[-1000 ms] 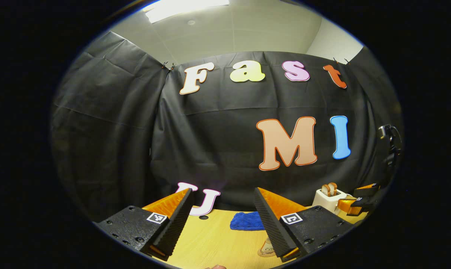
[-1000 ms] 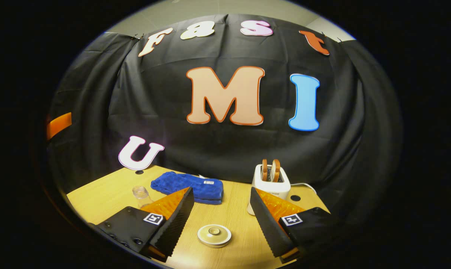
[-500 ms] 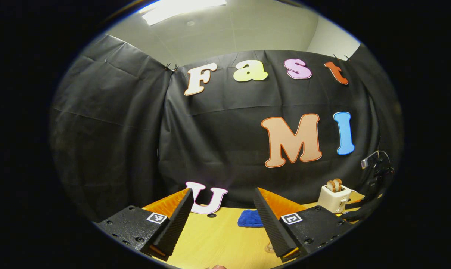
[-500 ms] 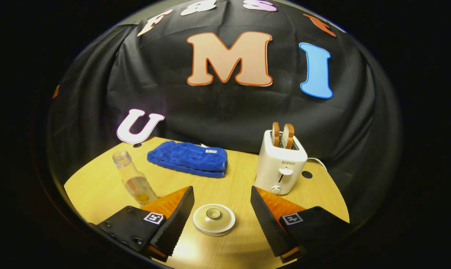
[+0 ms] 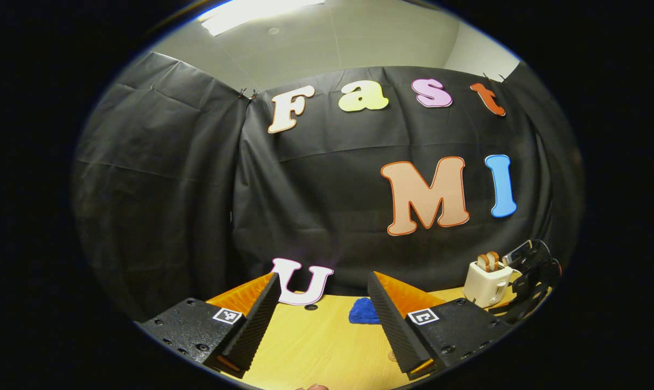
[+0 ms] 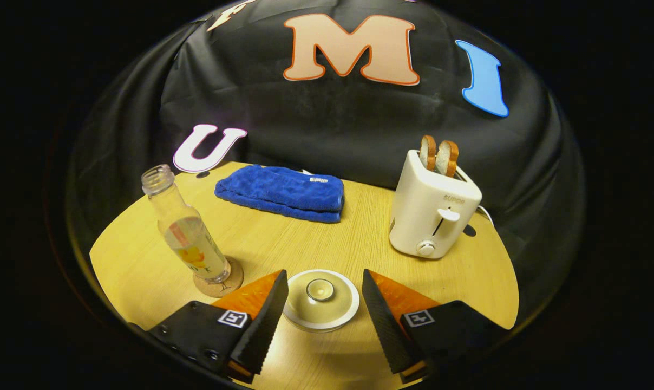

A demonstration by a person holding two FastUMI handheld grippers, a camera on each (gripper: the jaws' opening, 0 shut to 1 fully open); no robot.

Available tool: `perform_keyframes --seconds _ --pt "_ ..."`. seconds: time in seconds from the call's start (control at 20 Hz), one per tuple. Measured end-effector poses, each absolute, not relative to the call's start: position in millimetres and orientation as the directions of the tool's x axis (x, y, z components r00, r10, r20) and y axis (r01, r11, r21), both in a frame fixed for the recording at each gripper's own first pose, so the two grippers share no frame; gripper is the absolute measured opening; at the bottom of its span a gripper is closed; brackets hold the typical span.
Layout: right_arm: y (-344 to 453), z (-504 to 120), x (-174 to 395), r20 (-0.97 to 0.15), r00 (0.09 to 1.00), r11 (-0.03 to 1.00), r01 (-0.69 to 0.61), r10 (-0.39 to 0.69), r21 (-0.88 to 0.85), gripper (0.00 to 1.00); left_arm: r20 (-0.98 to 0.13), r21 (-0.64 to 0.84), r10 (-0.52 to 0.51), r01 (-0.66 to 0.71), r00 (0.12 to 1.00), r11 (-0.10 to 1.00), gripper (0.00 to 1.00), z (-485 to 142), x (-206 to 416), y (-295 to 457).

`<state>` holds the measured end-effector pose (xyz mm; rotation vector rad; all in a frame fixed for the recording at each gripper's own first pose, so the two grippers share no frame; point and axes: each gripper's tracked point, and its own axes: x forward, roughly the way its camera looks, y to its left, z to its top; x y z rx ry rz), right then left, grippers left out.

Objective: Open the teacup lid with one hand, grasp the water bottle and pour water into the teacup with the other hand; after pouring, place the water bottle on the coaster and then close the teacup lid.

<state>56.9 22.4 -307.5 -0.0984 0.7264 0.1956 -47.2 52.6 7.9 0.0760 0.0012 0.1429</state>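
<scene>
Hovering over the lid, both jaws spread wide and holding nothing.

Left gripper view: my left jaws [image 5: 322, 317] gape above bare desk [image 5: 316, 346], pointing at the booth wall, with the blue cloth [image 5: 364, 312] and toaster [image 5: 486, 281] far off. Right gripper view: my right jaws [image 6: 324, 311] straddle the round teacup lid [image 6: 320, 299], its knob centred just ahead between them, not touching. The water bottle [image 6: 186, 230] stands upright on its coaster [image 6: 218, 281] to their left. I judge the right hand nearer the lid.
</scene>
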Motion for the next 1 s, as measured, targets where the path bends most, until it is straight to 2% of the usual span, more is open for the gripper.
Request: perform_keyframes --seconds 0.1,0.35,0.5,0.55,0.6,0.65,0.75,0.95,1.0 --pt "23.8 -320.1 54.7 -0.699 0.7 0.977 -0.215 0.147 -0.01 0.87 0.0 0.076 0.138 -0.137 0.99 0.988 0.92 6.1 -47.4 51.0" --pt "27.9 -333.4 53.5 -0.724 0.673 0.976 -0.218 0.152 0.002 0.64 -0.011 0.075 0.136 -0.135 0.991 0.988 0.92 3.0 -48.6 49.8" --pt "28.2 -332.9 54.1 -0.723 0.674 0.976 -0.216 0.151 0.003 0.65 -0.01 0.075 0.14 -0.139 0.99 0.987 0.94 3.1 -49.4 51.1" --pt "28.0 -332.4 54.1 -0.723 0.674 0.976 -0.218 0.151 0.0 0.65 -0.01 0.075 0.14 -0.139 0.99 0.988 0.92 2.7 -49.6 51.2" --pt "28.0 -331.3 57.1 -0.715 0.684 0.976 -0.217 0.147 -0.007 0.61 -0.01 0.075 0.139 -0.138 0.99 0.988 0.94 2.2 -49.4 51.1" --pt "27.1 -329.1 58.2 -0.706 0.694 0.976 -0.216 0.142 -0.016 0.58 -0.011 0.075 0.138 -0.137 0.99 0.988 0.92 2.9 -49.3 50.0" --pt "27.7 -329.2 57.8 -0.707 0.694 0.976 -0.216 0.138 -0.022 0.41 -0.009 0.074 0.136 -0.135 0.991 0.988 0.92 3.3 -49.9 49.5" --pt "26.8 -327.7 60.0 -0.709 0.693 0.976 -0.215 0.131 -0.03 0.41 -0.006 0.074 0.133 -0.132 0.991 0.988 0.92 4.0 -50.4 48.5" --pt "25.4 -328.6 59.0 -0.714 0.69 0.976 -0.214 0.12 -0.043 0.36 -0.008 0.074 0.132 -0.131 0.991 0.989 0.92 2.6 -49.8 48.6"
